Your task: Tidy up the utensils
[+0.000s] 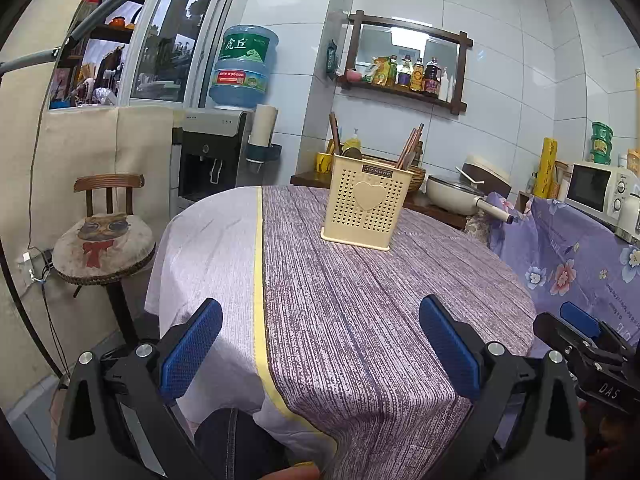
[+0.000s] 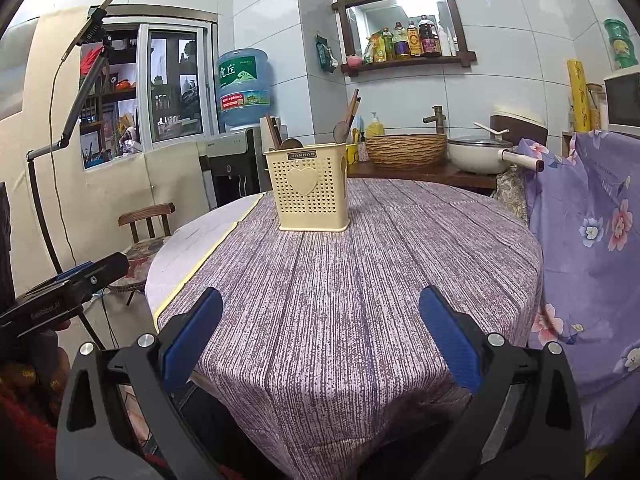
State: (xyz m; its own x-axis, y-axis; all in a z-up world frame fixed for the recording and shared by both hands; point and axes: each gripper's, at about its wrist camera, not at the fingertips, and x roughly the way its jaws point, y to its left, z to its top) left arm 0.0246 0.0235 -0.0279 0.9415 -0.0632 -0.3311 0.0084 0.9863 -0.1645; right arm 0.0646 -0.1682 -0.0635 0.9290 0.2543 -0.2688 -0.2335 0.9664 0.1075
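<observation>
Holding station at the near edge of the tabletop: left hand-held gripper, jaws spread wide, nothing between them. Right hand-held gripper, likewise spread wide and empty, near its partner on the same edge.

Item: cream perforated utensil holder, heart motif on the front, upright on the far part of the striped cloth, well apart from both grippers. Contents: chopsticks and wooden spoons standing handle-up or bowl-up in separate compartments; exact count cannot be told.

Loose utensils on the cloth: none visible in either view.

Step in hand, as judged: either the close of the job, with everything already housed, or a pause before a further piece is fetched from outside the frames.

Next move, as judged: if sorting within the holder is wanted, a forward reach across the cloth, jaws narrowed to pinch one slender stem above the rim, lifting straight up so the light holder does not tip.
</observation>
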